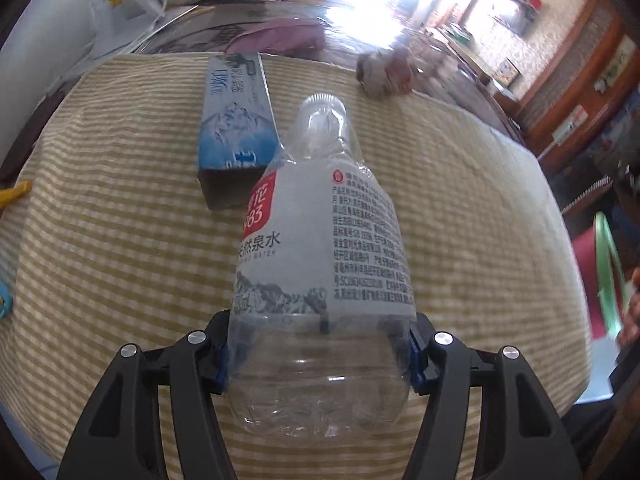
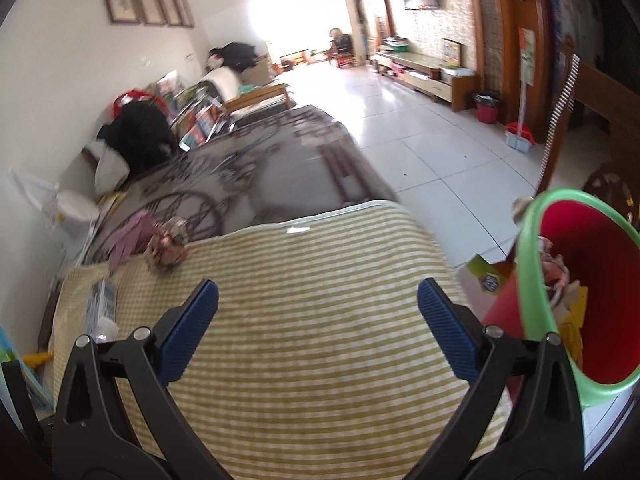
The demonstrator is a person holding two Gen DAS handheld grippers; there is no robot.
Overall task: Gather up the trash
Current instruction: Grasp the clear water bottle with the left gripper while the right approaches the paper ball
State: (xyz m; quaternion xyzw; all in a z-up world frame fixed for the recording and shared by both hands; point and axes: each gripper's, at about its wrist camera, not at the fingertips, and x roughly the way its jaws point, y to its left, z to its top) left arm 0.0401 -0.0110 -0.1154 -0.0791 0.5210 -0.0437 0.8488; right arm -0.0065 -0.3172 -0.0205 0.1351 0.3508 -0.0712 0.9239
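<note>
Clamping the clear plastic bottle (image 1: pixel 320 264) near its base, the left gripper (image 1: pixel 320 354) is pinching it between its blue pads, with the bottle's long axis running straight forward along the fingers and its capped neck pointing away toward the far edge of the striped cloth (image 1: pixel 460 216). The bottle looks empty and light, and its thin wall is likely giving a little under the squeeze, so the hold seems secure enough for carrying. What the coming move turns on is the red bin with the green rim (image 2: pixel 576 280): in the right wrist view it is standing at the right edge of the cloth, just beside the right gripper (image 2: pixel 318 306), whose jaws are standing wide apart and holding nothing. In the left wrist view only a sliver of green and red is showing at the far right margin, so the bin lies well off to the right of the held bottle. Judging from that, the left arm is facing a sideways carry across the cloth, and the bottle will probably need tipping neck-first into the opening. Other pieces are waiting on the cloth: a blue and white carton (image 1: pixel 236 120) is lying just beyond and left of the bottle, its long axis also running away from the camera, and a crumpled wad (image 1: pixel 384 72) is sitting at the far edge.
</note>
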